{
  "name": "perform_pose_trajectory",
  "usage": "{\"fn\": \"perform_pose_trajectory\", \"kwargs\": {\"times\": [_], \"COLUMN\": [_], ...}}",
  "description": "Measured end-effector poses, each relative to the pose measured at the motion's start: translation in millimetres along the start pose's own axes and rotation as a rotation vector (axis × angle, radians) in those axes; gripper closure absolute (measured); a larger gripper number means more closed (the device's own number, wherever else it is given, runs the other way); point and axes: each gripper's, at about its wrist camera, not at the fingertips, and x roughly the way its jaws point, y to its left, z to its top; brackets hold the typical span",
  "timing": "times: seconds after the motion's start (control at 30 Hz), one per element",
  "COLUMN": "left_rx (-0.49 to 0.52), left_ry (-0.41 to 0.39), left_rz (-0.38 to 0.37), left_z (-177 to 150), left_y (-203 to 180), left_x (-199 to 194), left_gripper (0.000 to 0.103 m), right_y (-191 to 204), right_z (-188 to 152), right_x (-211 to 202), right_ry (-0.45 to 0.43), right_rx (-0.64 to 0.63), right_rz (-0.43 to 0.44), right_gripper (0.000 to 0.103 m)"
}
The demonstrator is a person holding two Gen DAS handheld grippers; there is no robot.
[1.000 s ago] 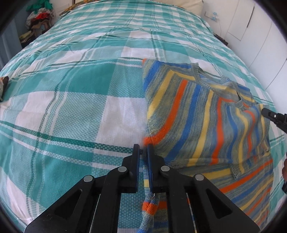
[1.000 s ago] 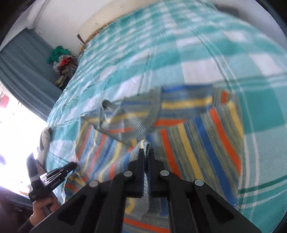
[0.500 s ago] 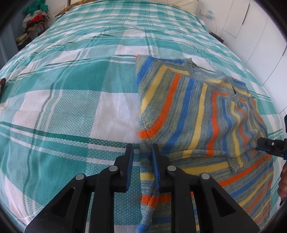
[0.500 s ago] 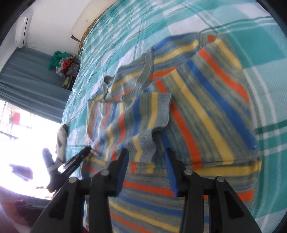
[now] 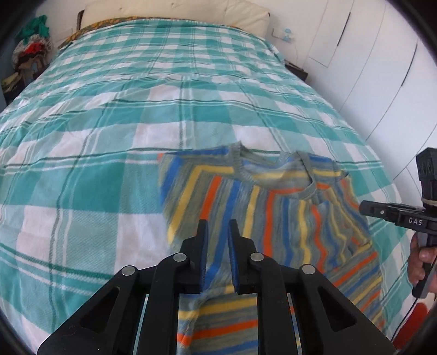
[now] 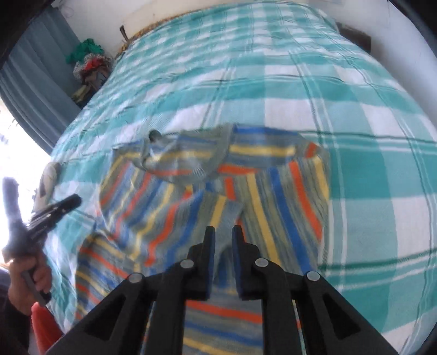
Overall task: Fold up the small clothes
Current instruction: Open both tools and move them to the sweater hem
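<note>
A small striped sweater (image 5: pixel 275 215) in blue, yellow, orange and grey lies flat on the teal checked bedspread (image 5: pixel 114 153), neckline away from me, both sleeves folded in over its body. My left gripper (image 5: pixel 218 228) hovers over the sweater's near left part. Its jaws are closing with a narrow gap, and no cloth is pinched between them. My right gripper (image 6: pixel 223 232) hangs above a folded-in sleeve (image 6: pixel 218 210) of the sweater (image 6: pixel 273 191). Its jaws are also closing, a slit apart, with nothing in them. Each gripper shows in the other's view, the right gripper (image 5: pixel 382 211) and the left gripper (image 6: pixel 68 202).
White wardrobe doors (image 5: pixel 382 68) run along the bed's right side. A heap of clothes (image 5: pixel 32 49) sits beyond the far left corner, and a pillow (image 5: pixel 174 13) lies at the head. A small pale item (image 6: pixel 50 174) rests on the bedspread left of the sweater.
A second ago both grippers were shut on sweater cloth. They opened, let the sleeves drop onto the sweater's body, then lifted back, and the jaws have narrowed again.
</note>
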Motion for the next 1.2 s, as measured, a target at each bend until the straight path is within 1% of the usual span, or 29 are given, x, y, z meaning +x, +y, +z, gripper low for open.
{"fn": "perform_pose_trajectory", "kwargs": {"times": [0.03, 0.07, 0.1, 0.13, 0.17, 0.2, 0.23, 0.27, 0.33, 0.37, 0.4, 0.43, 0.47, 0.5, 0.53, 0.57, 0.6, 0.63, 0.67, 0.7, 0.77, 0.83, 0.9, 0.97, 1.0, 1.03, 1.07, 1.13, 1.2], "left_rx": [0.025, 0.047, 0.053, 0.020, -0.044, -0.097, -0.117, -0.118, -0.118, -0.113, -0.100, -0.078, -0.052, -0.020, 0.017, 0.056, 0.070, 0.064, 0.049, 0.031, 0.010, 0.049, 0.084, 0.090, 0.095, 0.113, 0.129, 0.114, 0.088], "left_ry": [0.013, 0.028, 0.058, 0.090, 0.099, 0.088, 0.077, 0.069, 0.048, 0.035, 0.026, 0.027, 0.042, 0.073, 0.111, 0.145, 0.133, 0.119, 0.122, 0.124, 0.105, 0.105, 0.150, 0.243, 0.278, 0.273, 0.255, 0.263, 0.270], "left_rz": [0.016, 0.089, 0.203, 0.288, 0.297, 0.268, 0.272, 0.259, 0.183, 0.152, 0.123, 0.092, 0.077, 0.082, 0.117, 0.167, 0.192, 0.208, 0.233, 0.233, 0.169, 0.116, 0.079, 0.048, 0.055, 0.089, 0.120, 0.146, 0.157], "left_z": [3, 5, 4, 2, -2, -5, -6, -7, -11, -16, -22, -28, -34, -43, -51, -61, -68, -73, -77, -82, -97, -123, -162, -203, -224, -242, -255, -267, -272], "left_y": [-6, -8, -3, 9, 26, 39, 45, 47, 48, 46, 41, 33, 25, 17, 11, 8, 9, 11, 14, 16, 12, -8, -29, -44, -49, -53, -55, -53, -47], "left_x": [16, 33, 52, 66, 72, 70, 64, 56, 35, 24, 15, 9, 9, 14, 21, 28, 25, 15, 4, -8, -39, -67, -84, -88, -90, -98, -107, -120, -125], "left_gripper": [0.095, 0.097, 0.100, 0.101, 0.102, 0.101, 0.101, 0.101, 0.098, 0.098, 0.096, 0.096, 0.096, 0.095, 0.091, 0.091, 0.091, 0.091, 0.091, 0.092, 0.085, 0.066, 0.062, 0.062, 0.062, 0.062, 0.062, 0.062, 0.062], "right_y": [2, 5, 9, 10, 9, 6, 2, -3, -5, -1, 3, 8, 11, 15, 18, 18, 16, 11, 4, 0, 2, 14, 26, 35, 35, 33, 31, 25, 16], "right_z": [9, 15, 18, 18, 15, 11, 9, 9, 8, 6, 2, -3, -10, -17, -27, -38, -50, -60, -67, -74, -89, -109, -141, -179, -206, -227, -245, -271, -292], "right_x": [8, 19, 33, 49, 66, 80, 84, 80, 59, 44, 33, 26, 23, 24, 30, 39, 45, 46, 39, 30, 7, -15, -30, -37, -38, -42, -52, -69, -78], "right_ry": [0.005, 0.025, 0.054, 0.079, 0.108, 0.132, 0.122, 0.102, 0.054, 0.018, -0.002, -0.004, 0.005, 0.021, 0.050, 0.085, 0.114, 0.111, 0.088, 0.087, 0.080, 0.079, 0.123, 0.188, 0.226, 0.238, 0.221, 0.216, 0.220], "right_rx": [0.003, 0.004, 0.001, -0.009, -0.032, -0.053, -0.048, -0.020, 0.014, -0.002, -0.023, -0.036, -0.044, -0.052, -0.063, -0.075, -0.082, -0.075, -0.051, -0.032, -0.055, -0.097, -0.144, -0.174, -0.176, -0.183, -0.195, -0.189, -0.147], "right_rz": [0.059, 0.111, 0.126, 0.094, 0.016, -0.076, -0.074, -0.054, -0.063, -0.050, -0.010, 0.031, 0.062, 0.083, 0.099, 0.090, 0.058, 0.037, 0.046, 0.033, -0.047, -0.014, 0.007, -0.003, -0.025, -0.057, -0.085, -0.149, -0.193], "right_gripper": [0.088, 0.088, 0.088, 0.088, 0.088, 0.097, 0.098, 0.099, 0.088, 0.087, 0.087, 0.086, 0.085, 0.084, 0.084, 0.084, 0.084, 0.084, 0.085, 0.084, 0.080, 0.079, 0.076, 0.074, 0.074, 0.074, 0.074, 0.074, 0.074]}}
